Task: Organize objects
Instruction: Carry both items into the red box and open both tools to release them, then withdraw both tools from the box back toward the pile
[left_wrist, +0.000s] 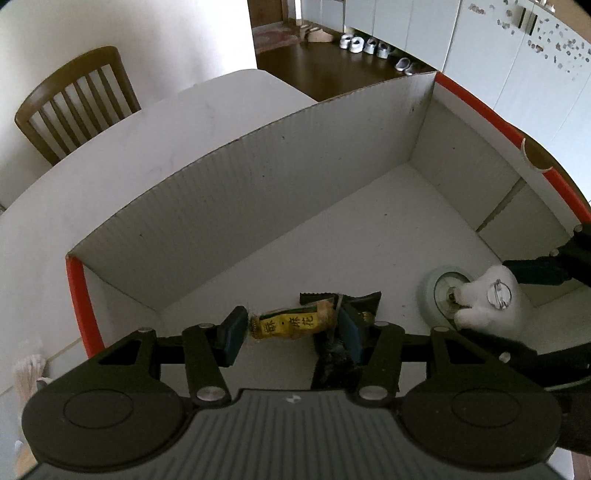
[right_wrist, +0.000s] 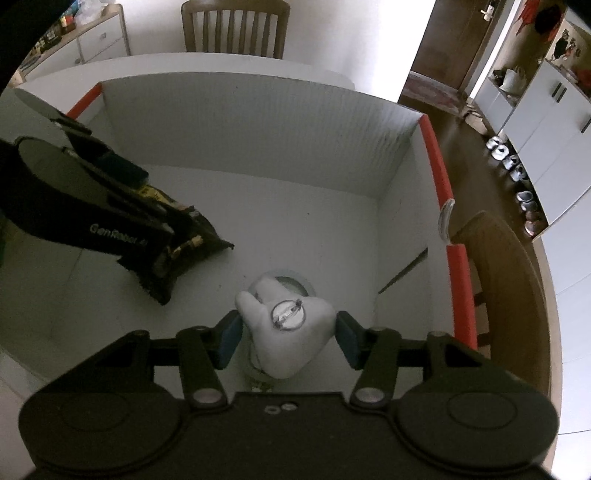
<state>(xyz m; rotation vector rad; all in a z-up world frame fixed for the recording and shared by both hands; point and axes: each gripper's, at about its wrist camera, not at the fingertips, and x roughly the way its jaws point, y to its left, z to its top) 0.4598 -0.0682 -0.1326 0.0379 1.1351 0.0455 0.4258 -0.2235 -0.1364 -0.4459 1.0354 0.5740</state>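
Both grippers reach into a white cardboard box (left_wrist: 258, 184) with red edges. My left gripper (left_wrist: 291, 332) is open around a black and yellow snack packet (left_wrist: 291, 321) that lies on the box floor; the packet also shows in the right wrist view (right_wrist: 184, 247). My right gripper (right_wrist: 288, 332) is open around a white tooth-shaped plush (right_wrist: 284, 339) with a clear pin on it, which sits over a pale round lid or dish (right_wrist: 291, 277). The plush also shows in the left wrist view (left_wrist: 491, 299), at the box's right side.
The box (right_wrist: 240, 125) stands on a white table (left_wrist: 122, 147). Wooden chairs stand at the table's far side (right_wrist: 236, 26) and right side (right_wrist: 495, 266). A cupboard (right_wrist: 99, 37) is at the back left. Shoes line the dark floor (left_wrist: 365, 44).
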